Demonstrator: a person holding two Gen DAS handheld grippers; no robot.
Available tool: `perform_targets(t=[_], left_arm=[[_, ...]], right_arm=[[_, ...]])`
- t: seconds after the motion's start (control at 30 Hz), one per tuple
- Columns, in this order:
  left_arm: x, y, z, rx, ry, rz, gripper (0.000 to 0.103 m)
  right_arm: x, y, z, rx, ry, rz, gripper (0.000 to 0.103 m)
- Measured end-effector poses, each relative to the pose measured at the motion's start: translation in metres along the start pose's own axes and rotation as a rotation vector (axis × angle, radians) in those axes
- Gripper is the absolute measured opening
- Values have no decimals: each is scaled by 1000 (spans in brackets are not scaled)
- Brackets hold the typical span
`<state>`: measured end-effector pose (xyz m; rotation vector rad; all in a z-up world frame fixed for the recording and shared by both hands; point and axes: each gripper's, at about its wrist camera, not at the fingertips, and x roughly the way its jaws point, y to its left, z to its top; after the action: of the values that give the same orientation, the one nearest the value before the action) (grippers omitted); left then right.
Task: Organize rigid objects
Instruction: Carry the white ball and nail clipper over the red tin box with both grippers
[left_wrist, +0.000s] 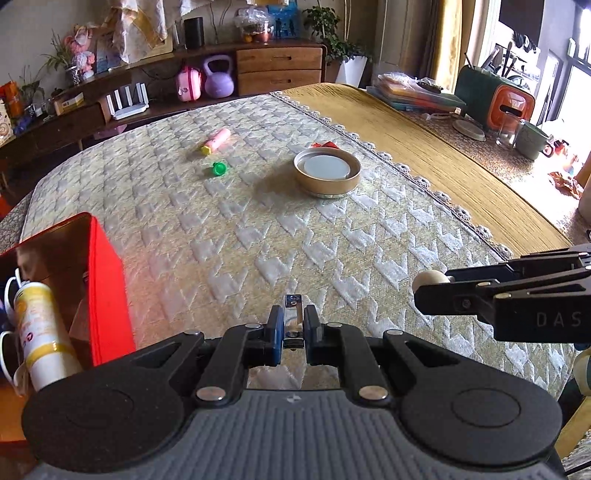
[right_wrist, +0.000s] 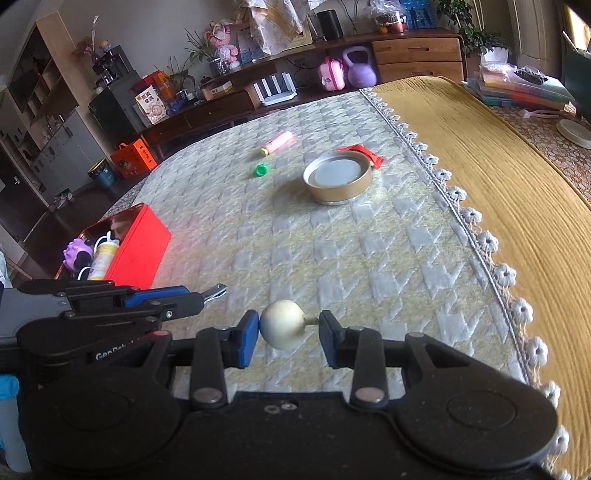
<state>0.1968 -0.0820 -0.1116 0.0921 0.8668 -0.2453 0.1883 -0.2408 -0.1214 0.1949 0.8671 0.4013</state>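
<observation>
Both grippers loaded, side by side above the patterned cloth (left_wrist: 332, 236). Left gripper (left_wrist: 293, 330): jaws narrow, clamped on a small shiny metal clip-like piece (left_wrist: 293, 314), its tip poking out past the pads; exact kind of object hard to tell. Right gripper (right_wrist: 288, 330): jaws part-way apart, pinching a cream wooden ball (right_wrist: 282, 328) with a short peg toward the right pad. Both tools pitch downward toward the cloth, left one roughly level across its jaws. Red tin box (left_wrist: 99, 280) sits at about 9 o'clock of the left gripper, already holding a white-and-yellow tube (left_wrist: 40, 332). Likely step: carry both pieces to the box. Advice: keep the squeeze steady, the ball looks prone to rolling out; bring each piece well over the rim before letting go, one hand at a time. Farther out, near 12 o'clock: round gold tin lid (left_wrist: 327, 171), green cap (left_wrist: 218, 169), pink tube (left_wrist: 217, 140), not yet collected.
</observation>
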Motion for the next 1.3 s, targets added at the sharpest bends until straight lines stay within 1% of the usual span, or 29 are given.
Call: perform_targets(t=[0.2,0.43,0.57,0.7,0.87,1.1,1.3], left_arm=[[-31,15,-13,-45,-21,2,11],[-71,36,-22,-100,-61,0,11],[-91,53,-24,-133,-85,11,11],[-108,75,-31,-166,-111,38,11],[-123,106,-40,-219,-123,81,11],[-132,144,-53,-277,-133,132,11],[-130,171,-62,-313,-133,171,11]], right_arm=[[-12,30,-10,-40,-1,24,35],[-22,60,-8,-85,-17,43,35],[-23,78,-4,-113,-26,56,35],[-21,98,0,-148,-28,71,35],[-13,126,6,-196,-29,93,35],[6,166,17,-262,-23,126,35],[31,191,29,-322,-15,112,35]])
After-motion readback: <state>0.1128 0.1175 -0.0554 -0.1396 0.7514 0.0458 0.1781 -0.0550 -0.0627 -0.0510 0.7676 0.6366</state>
